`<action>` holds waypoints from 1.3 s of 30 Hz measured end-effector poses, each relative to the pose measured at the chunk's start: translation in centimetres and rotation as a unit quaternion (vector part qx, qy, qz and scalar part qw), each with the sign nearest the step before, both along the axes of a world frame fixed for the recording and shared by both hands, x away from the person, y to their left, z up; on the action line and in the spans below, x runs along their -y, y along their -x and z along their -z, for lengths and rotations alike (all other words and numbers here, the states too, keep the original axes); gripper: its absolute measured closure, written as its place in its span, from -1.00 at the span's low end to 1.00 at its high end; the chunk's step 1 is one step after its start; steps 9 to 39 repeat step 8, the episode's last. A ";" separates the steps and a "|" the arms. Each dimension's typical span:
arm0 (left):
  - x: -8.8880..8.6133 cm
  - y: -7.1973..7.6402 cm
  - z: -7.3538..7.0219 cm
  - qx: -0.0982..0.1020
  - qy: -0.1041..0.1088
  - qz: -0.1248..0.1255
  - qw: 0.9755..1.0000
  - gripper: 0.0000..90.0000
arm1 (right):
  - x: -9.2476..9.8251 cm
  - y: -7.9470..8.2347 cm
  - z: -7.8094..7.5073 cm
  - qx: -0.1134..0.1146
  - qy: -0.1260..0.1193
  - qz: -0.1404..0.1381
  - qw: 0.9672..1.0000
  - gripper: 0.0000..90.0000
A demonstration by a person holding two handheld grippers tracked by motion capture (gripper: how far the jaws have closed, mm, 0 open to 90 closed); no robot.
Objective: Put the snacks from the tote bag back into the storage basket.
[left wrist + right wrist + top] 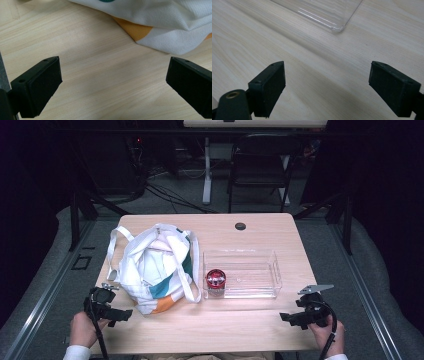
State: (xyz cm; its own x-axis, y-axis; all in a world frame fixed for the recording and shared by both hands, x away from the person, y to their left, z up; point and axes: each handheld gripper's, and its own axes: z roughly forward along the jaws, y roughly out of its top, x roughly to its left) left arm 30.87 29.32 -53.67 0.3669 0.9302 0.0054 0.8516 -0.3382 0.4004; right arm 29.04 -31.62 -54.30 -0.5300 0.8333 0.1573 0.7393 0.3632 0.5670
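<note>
A white cloth tote bag [152, 267] with teal and orange patches sits slumped on the left half of the wooden table [250, 325]. Its orange and white bottom corner [160, 32] lies just beyond my left gripper [112, 85], which is open over bare wood. That left gripper [117, 314] rests near the table's front left edge. A clear plastic tray [260, 270] stands right of the bag, with a red-lidded jar [216, 281] in its left end. My right gripper [292, 317] is open at the front right, the tray corner [337, 28] just ahead of it [327, 92].
A small black round cap [240, 226] is set into the table near its far edge. A black folding chair [260, 165] and a white desk leg [206, 175] stand on the floor beyond. Cables [165, 195] trail across the floor at the back left.
</note>
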 end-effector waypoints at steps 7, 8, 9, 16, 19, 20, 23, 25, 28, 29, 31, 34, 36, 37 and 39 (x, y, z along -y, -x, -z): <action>-0.4 -0.1 0.3 -0.009 0.004 -0.005 1.000 -1.00 | 0.0 0.0 0.0 -0.001 -0.001 0.000 1.000 -0.70; -0.4 -0.1 0.4 -0.009 0.004 -0.005 1.000 -1.00 | 0.0 0.0 0.0 0.000 -0.002 0.001 1.000 -0.70; -0.4 -0.1 0.4 -0.009 0.004 -0.005 1.000 -1.00 | 0.0 0.0 0.0 0.000 -0.002 0.001 1.000 -0.70; -0.4 -0.1 0.4 -0.009 0.004 -0.005 1.000 -1.00 | 0.0 0.0 0.0 0.000 -0.002 0.001 1.000 -0.70; -0.4 -0.1 0.4 -0.009 0.004 -0.005 1.000 -1.00 | 0.0 0.0 0.0 0.000 -0.002 0.001 1.000 -0.70; -0.4 -0.1 0.4 -0.009 0.004 -0.005 1.000 -1.00 | 0.0 0.0 0.0 0.000 -0.002 0.001 1.000 -0.70; -0.4 -0.1 0.4 -0.009 0.004 -0.005 1.000 -1.00 | 0.0 0.0 0.0 0.000 -0.002 0.001 1.000 -0.70; -0.4 -0.1 0.4 -0.009 0.004 -0.005 1.000 -1.00 | 0.0 0.0 0.0 0.000 -0.002 0.001 1.000 -0.70; -0.4 -0.1 0.4 -0.009 0.004 -0.005 1.000 -1.00 | 0.0 0.0 0.0 0.000 -0.002 0.001 1.000 -0.70; -0.4 -0.1 0.4 -0.009 0.004 -0.005 1.000 -1.00 | 0.0 0.0 0.0 0.000 -0.002 0.001 1.000 -0.70; -0.4 -0.1 0.4 -0.009 0.004 -0.005 1.000 -1.00 | 0.0 0.0 0.0 0.000 -0.002 0.001 1.000 -0.70; -0.4 -0.1 0.4 -0.009 0.004 -0.005 1.000 -1.00 | 0.0 0.0 0.0 0.000 -0.002 0.001 1.000 -0.70; -0.4 -0.1 0.4 -0.009 0.004 -0.005 1.000 -1.00 | 0.0 0.0 0.0 0.000 -0.002 0.001 1.000 -0.70; -0.4 -0.1 0.4 -0.009 0.004 -0.005 1.000 -1.00 | 0.0 0.0 0.0 0.000 -0.002 0.001 1.000 -0.70; -0.4 -0.1 0.4 -0.009 0.004 -0.005 1.000 -1.00 | 0.0 0.0 0.0 0.000 -0.002 0.001 1.000 -0.70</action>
